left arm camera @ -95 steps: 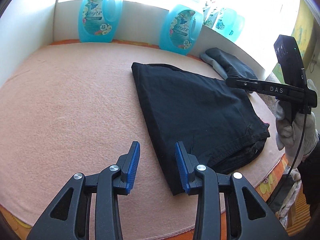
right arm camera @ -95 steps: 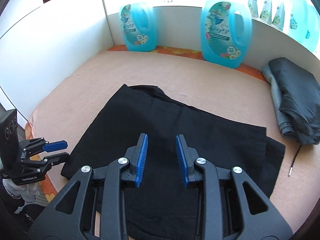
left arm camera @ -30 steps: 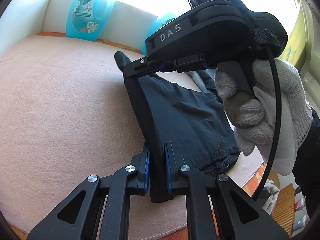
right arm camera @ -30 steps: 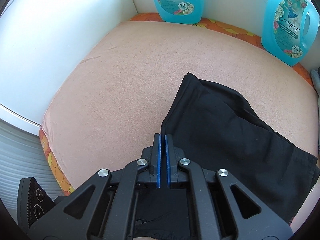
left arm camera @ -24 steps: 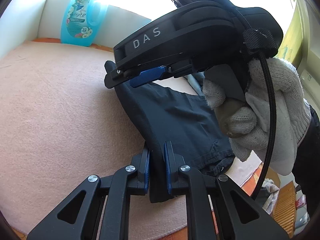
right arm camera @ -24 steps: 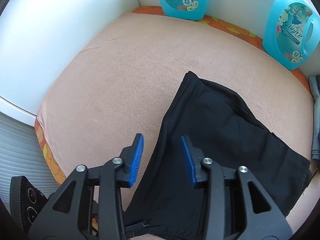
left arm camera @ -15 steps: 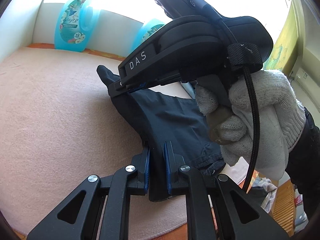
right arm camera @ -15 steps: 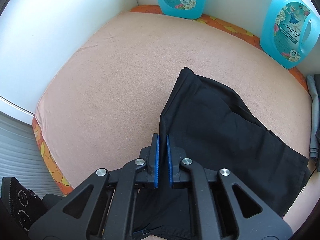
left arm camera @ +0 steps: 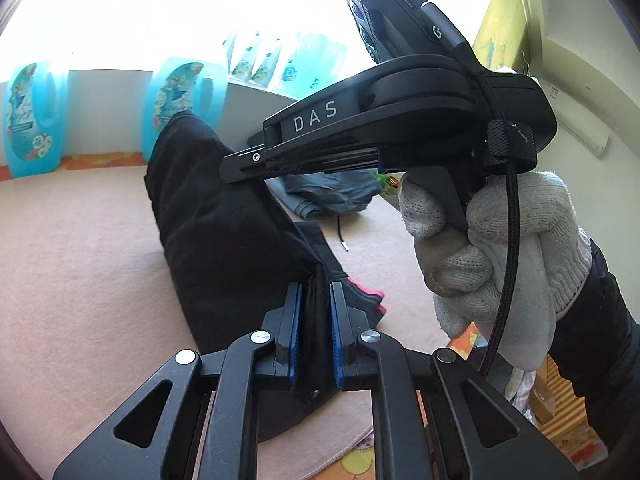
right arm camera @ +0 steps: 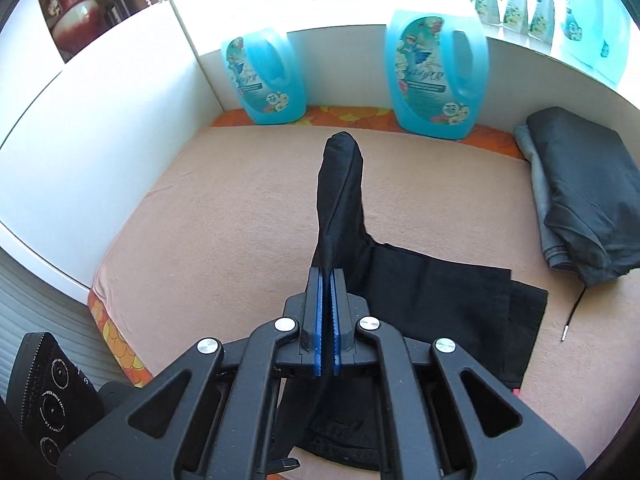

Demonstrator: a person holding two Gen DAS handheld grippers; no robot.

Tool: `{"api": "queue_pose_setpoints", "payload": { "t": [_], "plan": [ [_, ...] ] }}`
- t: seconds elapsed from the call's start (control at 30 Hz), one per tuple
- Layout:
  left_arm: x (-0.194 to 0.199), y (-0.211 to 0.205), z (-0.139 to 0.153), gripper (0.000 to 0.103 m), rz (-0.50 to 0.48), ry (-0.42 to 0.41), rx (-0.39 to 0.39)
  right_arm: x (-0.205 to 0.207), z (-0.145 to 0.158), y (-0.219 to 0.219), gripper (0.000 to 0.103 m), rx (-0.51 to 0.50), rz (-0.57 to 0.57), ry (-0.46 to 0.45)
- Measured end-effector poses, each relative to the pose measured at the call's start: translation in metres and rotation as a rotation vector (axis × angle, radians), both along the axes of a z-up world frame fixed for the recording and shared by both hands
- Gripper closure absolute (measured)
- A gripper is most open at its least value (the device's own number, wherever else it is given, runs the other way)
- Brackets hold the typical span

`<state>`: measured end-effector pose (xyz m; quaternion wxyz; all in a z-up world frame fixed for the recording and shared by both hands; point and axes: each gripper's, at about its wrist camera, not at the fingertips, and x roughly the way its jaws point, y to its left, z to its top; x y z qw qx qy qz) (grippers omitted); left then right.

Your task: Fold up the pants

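Fingers of the left gripper are clamping the black pants; the right gripper is pinching another edge, raising that fold above the peach-covered counter, the remainder lying flat there.

Black pants: dark heavy fabric, partly lifted off peach mat. One edge pinched up into raised ridge, tip standing tall toward blue jugs at rear. Remaining cloth lies flat on mat, spread toward right in right wrist view, hem edges stacked in two layers. Left wrist view: pants hang as thick folded slab, lower end draped onto mat; pink/red lining or label visible at near edge (can't tell which). Near edge bunched, seam and stitching showing.
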<state>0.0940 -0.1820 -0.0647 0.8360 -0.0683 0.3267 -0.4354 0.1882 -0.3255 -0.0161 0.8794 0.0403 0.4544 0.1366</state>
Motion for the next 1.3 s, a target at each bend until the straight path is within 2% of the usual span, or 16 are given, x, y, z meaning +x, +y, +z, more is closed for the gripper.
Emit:
{"api": "queue_pose_setpoints", "payload": {
  "t": [0.23, 0.47, 0.57, 0.67, 0.9, 1.0, 1.07, 1.17, 1.3],
  "plan": [
    [0.003, -0.078, -0.007, 0.092, -0.147, -0.013, 0.044, -0.015, -0.016, -0.097, 0.099, 0.039, -0.167, 0.024],
    [0.018, -0.122, -0.025, 0.092, -0.206, 0.051, 0.069, -0.013, -0.055, -0.151, 0.100, 0.070, -0.252, 0.078],
    [0.021, -0.116, -0.026, 0.086, -0.214, 0.068, 0.079, -0.015, -0.073, -0.162, 0.100, 0.075, -0.264, 0.097],
    [0.021, -0.098, -0.024, 0.077, -0.192, 0.053, 0.115, -0.013, -0.087, -0.170, 0.100, 0.087, -0.273, 0.105],
    [0.021, -0.044, -0.028, 0.076, -0.077, 0.028, 0.209, -0.002, -0.105, -0.180, 0.100, 0.072, -0.277, 0.100],
    [0.034, -0.029, -0.034, 0.076, -0.037, 0.066, 0.200, 0.001, -0.113, -0.181, 0.100, 0.074, -0.277, 0.100],
    [0.034, -0.035, -0.036, 0.076, -0.052, 0.076, 0.182, 0.003, -0.118, -0.180, 0.100, 0.067, -0.271, 0.104],
    [0.022, -0.055, -0.040, 0.076, -0.119, 0.052, 0.199, 0.002, -0.120, -0.180, 0.099, 0.071, -0.270, 0.100],
    [0.005, -0.075, -0.060, 0.076, -0.174, 0.021, 0.301, -0.002, -0.115, -0.183, 0.099, 0.071, -0.275, 0.078]
  ]
}}
